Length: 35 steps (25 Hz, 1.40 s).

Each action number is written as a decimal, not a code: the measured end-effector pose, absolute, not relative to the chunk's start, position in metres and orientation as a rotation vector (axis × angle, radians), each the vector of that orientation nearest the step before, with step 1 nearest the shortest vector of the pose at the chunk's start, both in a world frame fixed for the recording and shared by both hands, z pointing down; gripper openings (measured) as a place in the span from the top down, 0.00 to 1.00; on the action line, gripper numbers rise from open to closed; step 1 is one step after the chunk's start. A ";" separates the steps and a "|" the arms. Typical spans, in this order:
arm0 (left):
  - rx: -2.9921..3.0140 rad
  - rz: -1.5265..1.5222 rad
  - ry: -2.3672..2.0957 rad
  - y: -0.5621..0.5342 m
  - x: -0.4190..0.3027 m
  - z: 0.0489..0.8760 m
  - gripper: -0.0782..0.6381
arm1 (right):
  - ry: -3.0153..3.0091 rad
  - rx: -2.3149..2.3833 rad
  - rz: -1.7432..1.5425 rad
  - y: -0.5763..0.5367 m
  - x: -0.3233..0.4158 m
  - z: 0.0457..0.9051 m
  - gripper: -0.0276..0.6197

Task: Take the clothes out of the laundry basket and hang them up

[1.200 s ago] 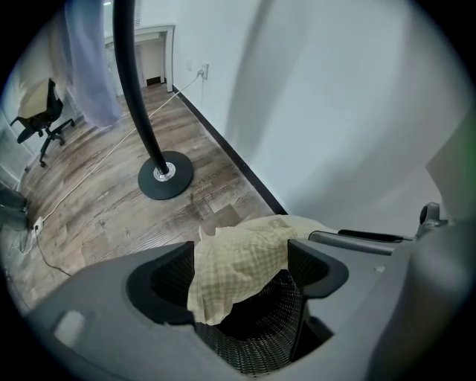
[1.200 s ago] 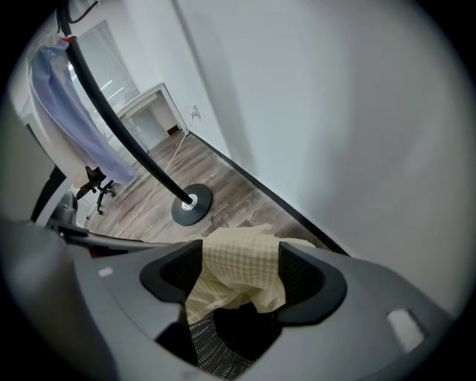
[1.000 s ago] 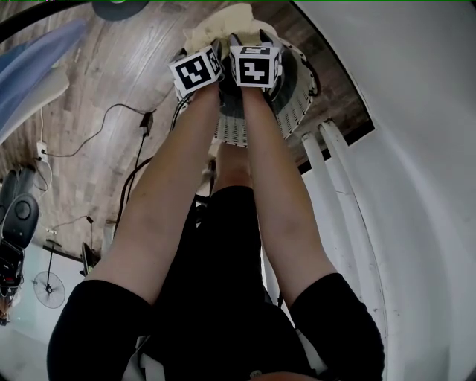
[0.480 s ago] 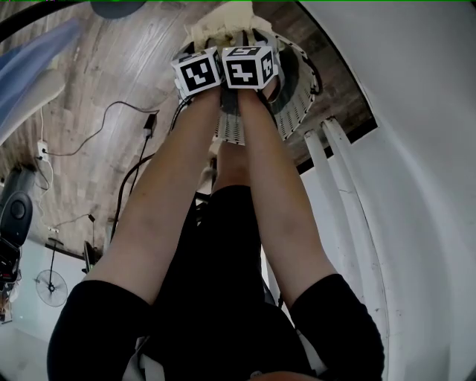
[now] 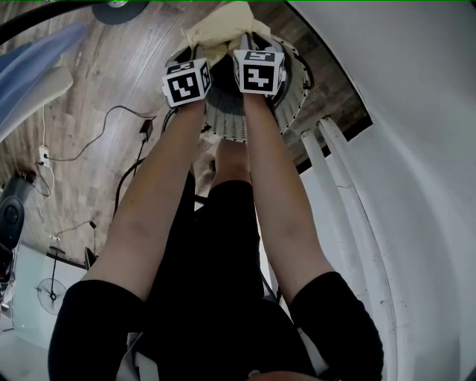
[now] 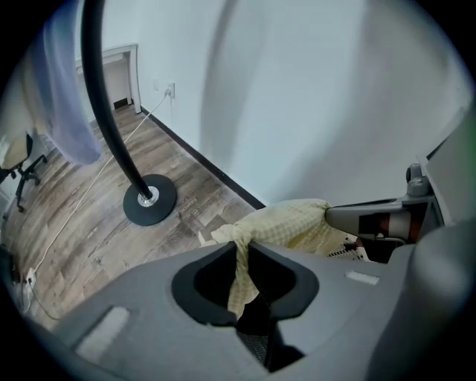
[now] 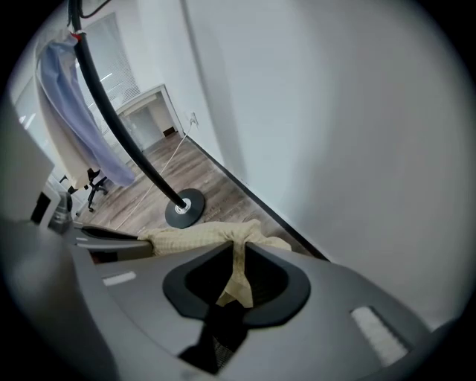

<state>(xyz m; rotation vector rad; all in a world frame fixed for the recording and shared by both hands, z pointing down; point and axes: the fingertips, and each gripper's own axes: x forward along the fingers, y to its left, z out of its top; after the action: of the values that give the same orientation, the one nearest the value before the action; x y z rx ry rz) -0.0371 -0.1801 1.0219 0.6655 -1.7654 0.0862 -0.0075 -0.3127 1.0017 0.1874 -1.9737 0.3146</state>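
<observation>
At the far left of the head view a light blue garment (image 5: 33,56) hung from a curved black pole (image 5: 44,16), above a grey-brown wood-plank floor (image 5: 97,89) where thin black cables (image 5: 111,111) trailed. In the left gripper view the pole ran down to its round black base (image 6: 149,199) on those planks. Next came the person's bare left forearm (image 5: 152,201), reaching down to the left gripper (image 6: 239,286). Its jaws had just been closing and were clenched on a bunched fold of the pale yellow checked cloth (image 5: 223,30), which rose out of the pinch and ran off rightward towards the other tool. The cloth was therefore strung between the two grippers. In the head view it showed beyond both marker cubes, over the far side of the white slatted laundry basket (image 5: 294,93); whether its lower end had come free of the basket could not be told. To the right of it the right gripper (image 7: 234,286) was likewise clamped on a twisted fold of the same fabric, its jaws also just having been closing. From there the material spread leftward across that view. Beyond the basket's right side two white rails (image 5: 335,171) ran slantwise. A plain white wall (image 5: 416,149) with a dark skirting strip filled the rest.
</observation>
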 end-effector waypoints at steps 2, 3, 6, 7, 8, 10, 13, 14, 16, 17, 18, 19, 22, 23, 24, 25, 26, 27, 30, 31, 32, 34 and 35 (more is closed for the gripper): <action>0.726 0.106 -1.785 -0.181 -0.040 0.999 0.82 | -1.999 0.203 0.309 -0.316 -0.002 0.983 0.88; 0.762 0.117 -1.795 -0.182 -0.041 0.987 0.82 | -2.012 0.208 0.312 -0.316 0.001 0.972 0.88; 0.864 0.139 -1.821 -0.184 -0.045 0.947 0.82 | -2.061 0.224 0.336 -0.314 0.009 0.932 0.88; 0.890 0.139 -1.828 -0.184 -0.046 0.932 0.82 | -2.081 0.230 0.340 -0.313 0.012 0.917 0.87; 0.913 0.136 -1.837 -0.184 -0.047 0.916 0.82 | -2.101 0.236 0.335 -0.312 0.015 0.900 0.87; 0.956 0.126 -1.858 -0.185 -0.046 0.882 0.82 | -2.146 0.246 0.303 -0.308 0.023 0.864 0.87; 1.039 0.115 -1.897 -0.190 -0.046 0.832 0.82 | -2.224 0.265 0.271 -0.300 0.032 0.812 0.87; 1.075 0.108 -1.909 -0.194 -0.046 0.817 0.82 | -2.249 0.273 0.256 -0.298 0.034 0.797 0.87; 1.152 0.091 -1.928 -0.199 -0.044 0.786 0.82 | -2.296 0.287 0.243 -0.294 0.038 0.769 0.87; 1.190 0.086 -1.938 -0.200 -0.042 0.770 0.82 | -2.320 0.294 0.246 -0.293 0.040 0.754 0.87; 1.226 0.084 -1.949 -0.201 -0.041 0.754 0.82 | -2.346 0.303 0.251 -0.291 0.042 0.739 0.87; 1.259 0.084 -1.962 -0.200 -0.039 0.738 0.82 | -2.373 0.313 0.255 -0.289 0.045 0.723 0.87; 1.344 0.081 -2.007 -0.194 -0.032 0.687 0.82 | -2.453 0.342 0.283 -0.282 0.058 0.672 0.87; 1.375 0.080 -2.021 -0.191 -0.028 0.671 0.82 | -2.481 0.349 0.290 -0.279 0.063 0.655 0.87; 1.409 0.080 -2.034 -0.188 -0.022 0.654 0.82 | -2.508 0.352 0.292 -0.274 0.069 0.639 0.87; 1.446 0.082 -2.046 -0.184 -0.016 0.638 0.82 | -2.535 0.353 0.290 -0.269 0.075 0.622 0.87; 1.483 0.083 -2.055 -0.179 -0.009 0.621 0.82 | -2.562 0.352 0.286 -0.264 0.083 0.605 0.87; 1.518 0.082 -2.062 -0.172 -0.002 0.604 0.82 | -2.588 0.351 0.280 -0.258 0.091 0.587 0.87; 1.610 0.076 -2.087 -0.149 0.020 0.548 0.82 | -2.667 0.357 0.249 -0.239 0.120 0.528 0.87; 1.640 0.075 -2.100 -0.141 0.027 0.527 0.82 | -2.693 0.357 0.236 -0.233 0.130 0.508 0.87; 1.673 0.076 -2.113 -0.134 0.033 0.505 0.82 | -2.719 0.355 0.222 -0.226 0.140 0.488 0.87; 1.744 0.076 -2.138 -0.121 0.045 0.461 0.82 | -2.766 0.347 0.187 -0.213 0.159 0.450 0.87; 1.780 0.073 -2.148 -0.116 0.051 0.439 0.82 | -2.788 0.344 0.167 -0.207 0.167 0.432 0.87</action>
<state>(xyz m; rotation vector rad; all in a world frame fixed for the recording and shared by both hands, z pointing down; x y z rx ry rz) 0.0507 -0.1165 0.4395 1.7801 -2.1477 0.0734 0.1667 -0.2066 0.4323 0.3441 -2.7884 0.1666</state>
